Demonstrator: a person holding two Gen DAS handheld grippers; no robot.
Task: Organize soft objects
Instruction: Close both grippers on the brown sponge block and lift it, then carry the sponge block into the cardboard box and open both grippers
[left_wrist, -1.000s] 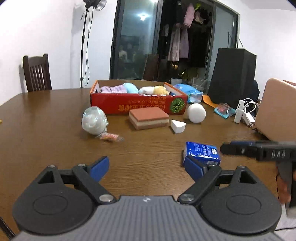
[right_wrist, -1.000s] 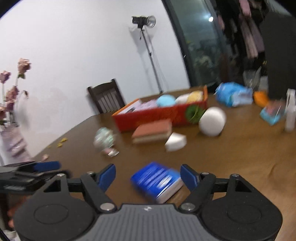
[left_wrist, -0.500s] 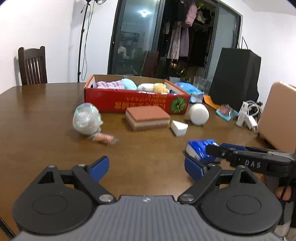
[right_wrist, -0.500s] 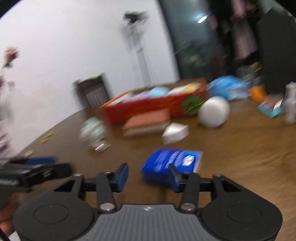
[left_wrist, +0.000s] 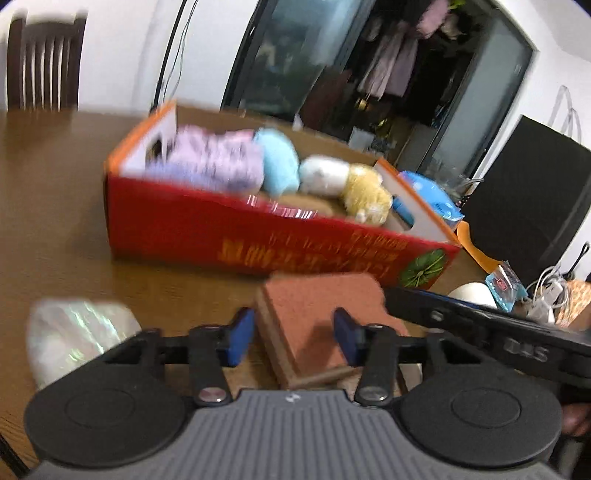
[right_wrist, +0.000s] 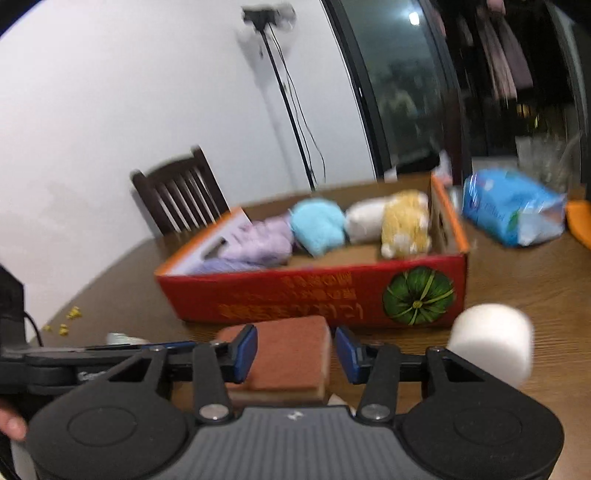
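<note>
In front of the red box (right_wrist: 314, 291), the sponge (right_wrist: 284, 354) lies between both spread grippers, left gripper (left_wrist: 293, 338) and right gripper (right_wrist: 295, 352), long side crosswise

Table (left_wrist: 55, 229): brown wood, grain seen, slight sheen. Box (left_wrist: 229, 236): printed cardboard, red outside w/ matt look, plain brown inside. Sponge block (left_wrist: 321, 306): rough, matt reddish top; paler layers seen below in right view (right_wrist: 291, 354). Toys in box (right_wrist: 317, 225): fluffy plush cloth, pastel. Ball (right_wrist: 491, 343): white, matt, foam-like. Bag at left (left_wrist: 77, 332): crinkled clear plastic, glossy. Blue pack (right_wrist: 509, 210): shiny plastic film. Left gripper (left_wrist: 293, 330) and right gripper (right_wrist: 295, 349): matt black plastic, blue pads, metal pivot screws, ribbed grey body.
</note>
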